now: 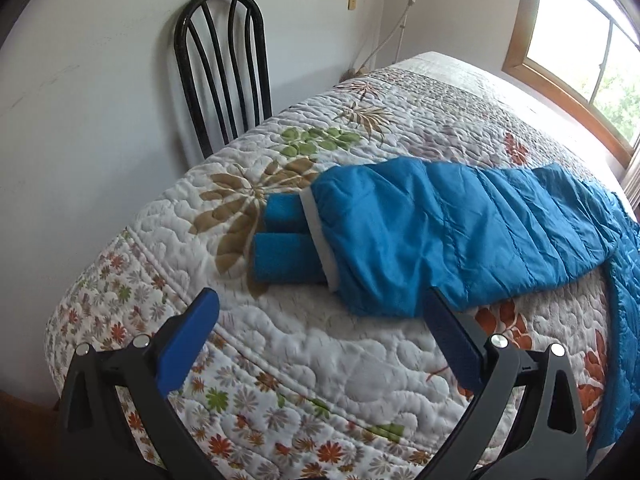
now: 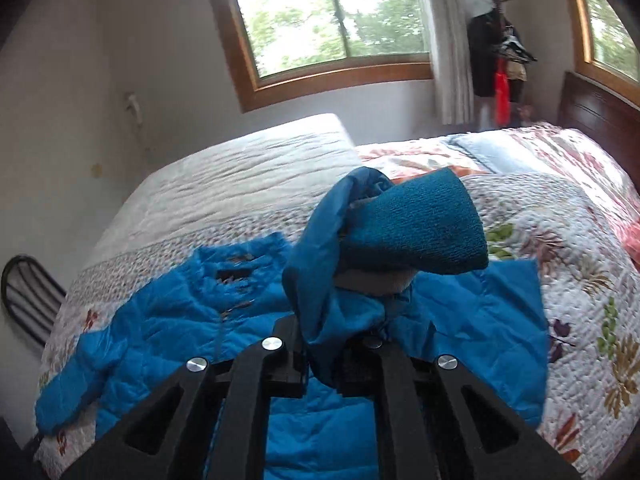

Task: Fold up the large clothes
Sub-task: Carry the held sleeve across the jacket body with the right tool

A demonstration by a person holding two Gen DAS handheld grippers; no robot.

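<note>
- The right hand-held gripper (image 2: 326,354) is clamped on the bunched sleeve (image 2: 360,248) of a bright blue quilted puffer jacket (image 2: 168,320), lifting its knit cuff above the jacket body.
- The left hand-held gripper (image 1: 320,312) hovers with fingers spread wide, holding nothing.
- Just beyond it, the jacket's other sleeve (image 1: 460,236) lies flat on the bed's floral quilted bedspread (image 1: 300,368).
- A black spindle-back chair (image 1: 222,68) stands against the white wall.

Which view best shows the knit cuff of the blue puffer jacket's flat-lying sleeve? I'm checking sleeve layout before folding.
Left wrist view: the sleeve lies along the floral quilt, its knit cuff unobstructed. Right wrist view shows that sleeve small and blurred at left; the right gripper holds the other sleeve.
</note>
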